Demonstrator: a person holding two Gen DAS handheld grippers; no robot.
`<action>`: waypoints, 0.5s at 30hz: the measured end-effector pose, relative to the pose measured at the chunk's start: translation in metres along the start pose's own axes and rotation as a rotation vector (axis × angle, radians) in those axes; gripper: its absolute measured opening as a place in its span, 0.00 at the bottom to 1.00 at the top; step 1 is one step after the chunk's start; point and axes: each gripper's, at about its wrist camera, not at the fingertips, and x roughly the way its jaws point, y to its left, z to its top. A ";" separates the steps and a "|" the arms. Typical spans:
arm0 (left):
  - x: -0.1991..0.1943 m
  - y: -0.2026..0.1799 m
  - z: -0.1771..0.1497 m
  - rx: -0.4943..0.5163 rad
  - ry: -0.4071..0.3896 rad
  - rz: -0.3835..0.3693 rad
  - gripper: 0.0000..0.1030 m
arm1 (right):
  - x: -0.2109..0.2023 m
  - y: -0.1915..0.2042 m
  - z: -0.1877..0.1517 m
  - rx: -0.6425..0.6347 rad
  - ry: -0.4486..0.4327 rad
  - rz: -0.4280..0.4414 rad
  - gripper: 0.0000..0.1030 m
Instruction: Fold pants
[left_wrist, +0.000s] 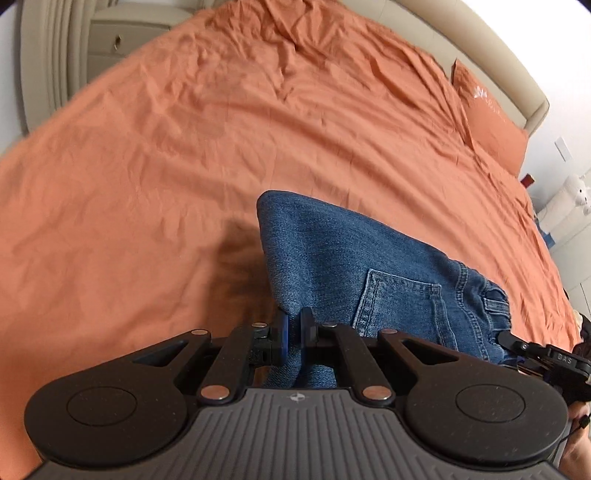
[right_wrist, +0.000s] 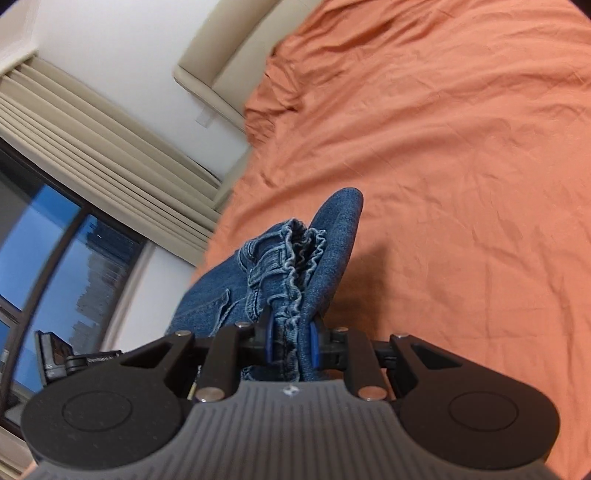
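Observation:
The blue denim pants hang lifted above the orange bed, back pocket showing. My left gripper is shut on a fold of the denim at its lower left edge. In the right wrist view my right gripper is shut on the bunched waistband and frayed edge of the pants. The right gripper also shows at the right edge of the left wrist view, gripping the waistband end. The lower legs of the pants are hidden under the grippers.
The wrinkled orange bedsheet fills most of both views. An orange pillow lies against the beige headboard. A nightstand stands beyond the bed. Curtains and a window are left of the bed.

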 end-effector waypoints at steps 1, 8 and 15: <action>0.008 0.005 -0.003 0.002 0.012 0.003 0.05 | 0.004 -0.005 -0.002 0.003 0.010 -0.024 0.14; 0.028 0.021 -0.017 0.061 0.022 0.002 0.10 | 0.032 -0.046 -0.014 0.062 0.029 -0.123 0.15; 0.004 0.008 -0.018 0.122 -0.034 0.122 0.25 | 0.025 -0.027 -0.007 -0.006 0.055 -0.212 0.36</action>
